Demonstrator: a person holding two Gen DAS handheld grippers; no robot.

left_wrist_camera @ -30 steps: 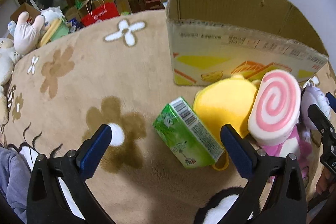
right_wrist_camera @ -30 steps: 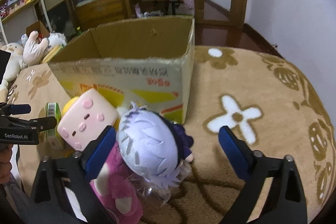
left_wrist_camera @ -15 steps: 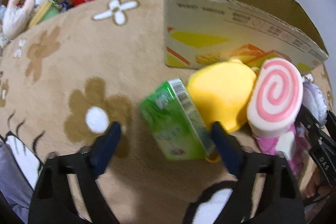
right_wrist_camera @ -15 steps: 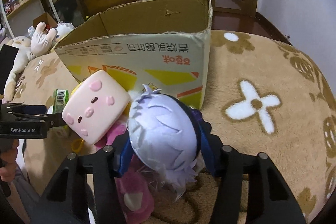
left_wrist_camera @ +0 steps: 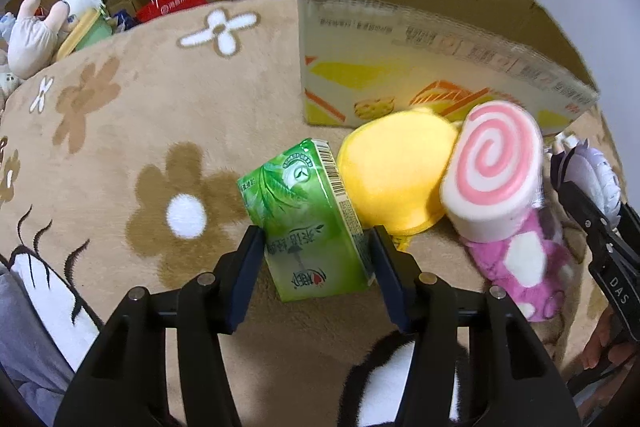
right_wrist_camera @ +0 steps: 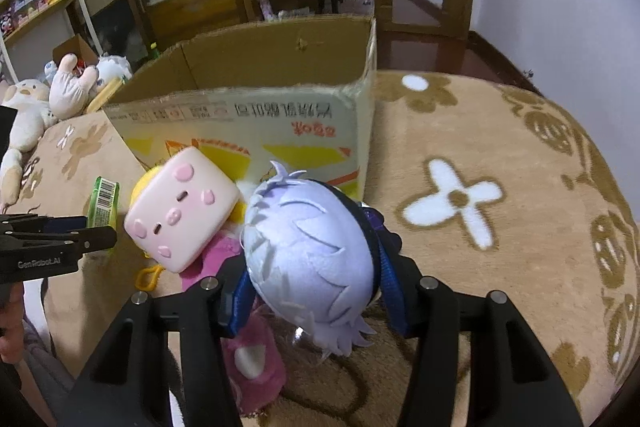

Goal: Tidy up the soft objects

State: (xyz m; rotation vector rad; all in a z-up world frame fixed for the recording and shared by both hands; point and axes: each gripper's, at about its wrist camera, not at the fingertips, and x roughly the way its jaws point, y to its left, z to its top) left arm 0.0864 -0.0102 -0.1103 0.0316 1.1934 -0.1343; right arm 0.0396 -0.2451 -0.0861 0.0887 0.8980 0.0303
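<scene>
Left gripper (left_wrist_camera: 316,251) — jaws just closed onto green plastic tissue pack (left_wrist_camera: 308,223); right gripper (right_wrist_camera: 314,287) — just closed onto lavender-haired plush doll (right_wrist_camera: 308,251).

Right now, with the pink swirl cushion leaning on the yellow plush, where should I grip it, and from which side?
Take the pink swirl cushion across its white rim, one pad on each flat face, coming from above. It stands tilted on edge against the yellow plush and the pink spotted plush, so only its top edge is free; the cardboard box blocks the far side.
</scene>
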